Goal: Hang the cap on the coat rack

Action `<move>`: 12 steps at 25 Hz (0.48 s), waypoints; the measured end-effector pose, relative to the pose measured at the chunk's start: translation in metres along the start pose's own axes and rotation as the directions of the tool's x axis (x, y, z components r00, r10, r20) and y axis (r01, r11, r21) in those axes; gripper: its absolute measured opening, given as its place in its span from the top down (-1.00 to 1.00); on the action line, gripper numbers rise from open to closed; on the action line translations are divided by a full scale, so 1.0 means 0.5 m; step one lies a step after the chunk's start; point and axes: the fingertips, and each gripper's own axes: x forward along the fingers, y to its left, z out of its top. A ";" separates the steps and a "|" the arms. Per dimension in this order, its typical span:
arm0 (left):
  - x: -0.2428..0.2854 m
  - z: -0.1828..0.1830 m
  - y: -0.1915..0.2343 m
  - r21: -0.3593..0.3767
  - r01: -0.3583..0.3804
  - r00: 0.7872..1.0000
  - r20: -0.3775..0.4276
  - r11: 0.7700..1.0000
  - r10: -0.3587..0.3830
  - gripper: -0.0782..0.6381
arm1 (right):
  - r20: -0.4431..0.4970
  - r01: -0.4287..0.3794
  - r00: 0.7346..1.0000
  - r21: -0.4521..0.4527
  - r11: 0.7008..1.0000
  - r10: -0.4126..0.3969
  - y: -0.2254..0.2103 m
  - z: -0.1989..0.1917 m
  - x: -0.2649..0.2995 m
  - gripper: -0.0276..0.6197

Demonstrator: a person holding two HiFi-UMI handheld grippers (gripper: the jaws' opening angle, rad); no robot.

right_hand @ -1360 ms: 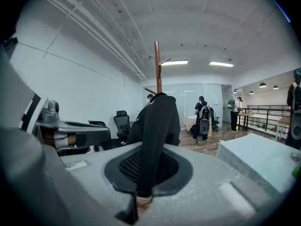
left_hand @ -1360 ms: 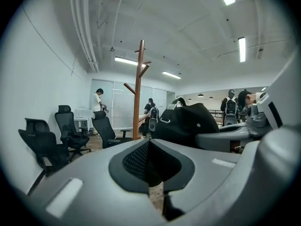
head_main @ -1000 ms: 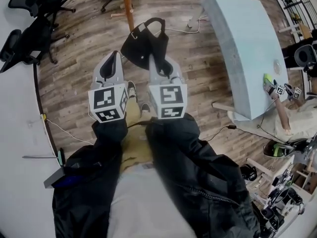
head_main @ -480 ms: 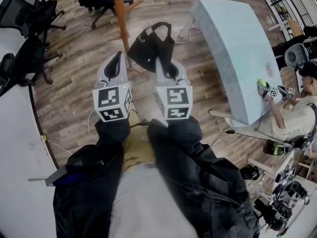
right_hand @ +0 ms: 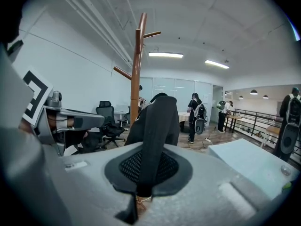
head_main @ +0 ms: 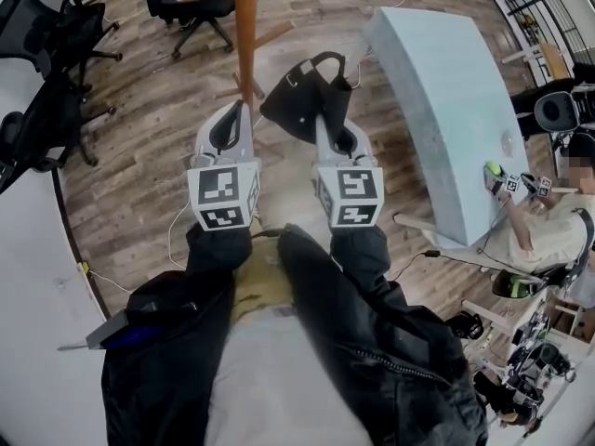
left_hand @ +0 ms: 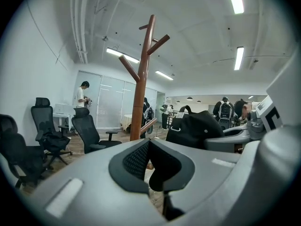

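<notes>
Right gripper (head_main: 326,126) grips cap (head_main: 296,100) edge, near coat rack (head_main: 245,35).

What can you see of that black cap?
The cap is black, soft-looking fabric, with a strap loop at the back and a small pale fitting near it. It hangs in the air, pinched by what looks like its brim in the right gripper. It is just right of the coat rack, not yet on it.
</notes>
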 end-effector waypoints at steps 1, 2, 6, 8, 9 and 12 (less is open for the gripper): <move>0.005 0.000 0.004 -0.001 0.004 1.000 -0.002 1.000 -0.004 0.80 | -0.005 0.003 1.000 -0.001 1.000 -0.003 -0.001 0.001 0.008 0.88; 0.009 -0.001 0.009 -0.003 0.008 1.000 -0.004 1.000 -0.008 0.80 | -0.011 0.008 1.000 -0.003 1.000 -0.008 -0.003 0.002 0.014 0.88; 0.019 -0.006 0.031 -0.014 0.017 1.000 -0.014 1.000 -0.017 0.80 | -0.042 0.029 0.999 -0.014 0.999 -0.030 -0.007 -0.002 0.039 0.88; 0.026 -0.011 0.041 -0.024 0.016 1.000 -0.018 1.000 -0.017 0.80 | -0.047 0.029 0.998 -0.019 0.999 -0.030 -0.012 0.000 0.047 0.88; 0.031 -0.014 0.047 -0.029 0.015 1.000 -0.021 0.999 -0.016 0.80 | -0.045 0.029 0.999 -0.024 0.999 -0.030 -0.016 0.003 0.051 0.88; 0.047 -0.027 0.056 -0.041 0.012 0.999 -0.035 0.999 -0.014 0.80 | -0.038 0.023 0.999 -0.056 0.998 -0.025 -0.030 0.010 0.064 0.88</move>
